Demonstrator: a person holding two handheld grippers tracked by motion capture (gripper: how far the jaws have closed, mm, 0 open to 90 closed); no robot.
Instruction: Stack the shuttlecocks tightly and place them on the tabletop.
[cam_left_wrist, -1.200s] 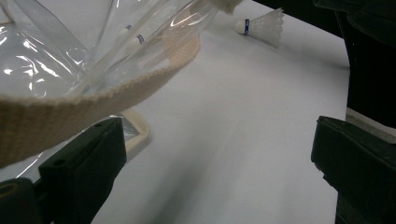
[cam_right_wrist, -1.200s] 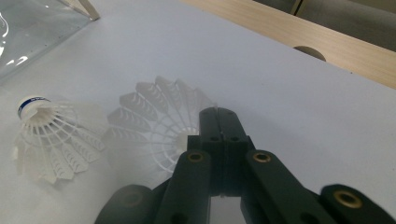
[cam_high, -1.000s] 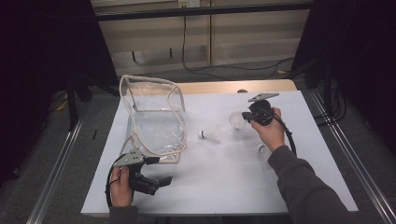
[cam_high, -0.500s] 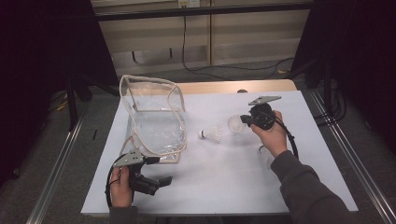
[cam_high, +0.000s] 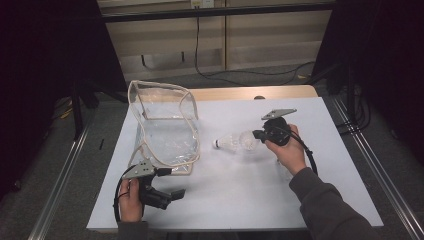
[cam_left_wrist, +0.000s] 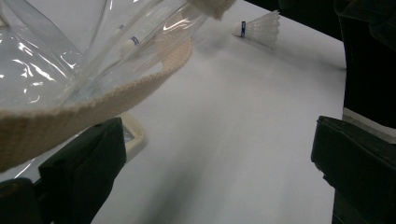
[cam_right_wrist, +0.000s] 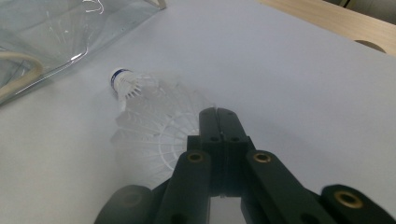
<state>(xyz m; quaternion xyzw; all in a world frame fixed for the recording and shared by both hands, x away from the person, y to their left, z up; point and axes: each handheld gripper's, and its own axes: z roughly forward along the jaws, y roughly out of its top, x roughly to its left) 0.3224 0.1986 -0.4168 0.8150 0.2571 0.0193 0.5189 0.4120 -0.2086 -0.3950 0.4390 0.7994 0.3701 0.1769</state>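
Note:
A clear plastic bag (cam_high: 165, 130) with beige trim lies open at the left of the white table (cam_high: 240, 200). One white shuttlecock (cam_high: 227, 143) lies on the table, its cork toward the bag. Just right of it, my right gripper (cam_high: 257, 135) is shut on the skirt rim of a second shuttlecock (cam_high: 248, 140). In the right gripper view the jaws (cam_right_wrist: 219, 114) are together at that skirt (cam_right_wrist: 154, 140), with the lying shuttlecock's cork (cam_right_wrist: 120, 77) beyond. My left gripper (cam_high: 172, 182) rests open near the bag's front corner. The bag's beige strap (cam_left_wrist: 116, 88) crosses above its left jaw.
A cork with a blue band (cam_left_wrist: 133, 41) shows through the bag's plastic. A pale translucent thing (cam_high: 282, 169) lies by the right wrist. A wooden strip (cam_high: 235, 93) runs along the table's far edge. Metal rails flank both sides of the table.
My right gripper has moved a little left and nearer with its shuttlecock, up to the one lying on the table. The left gripper has stayed put.

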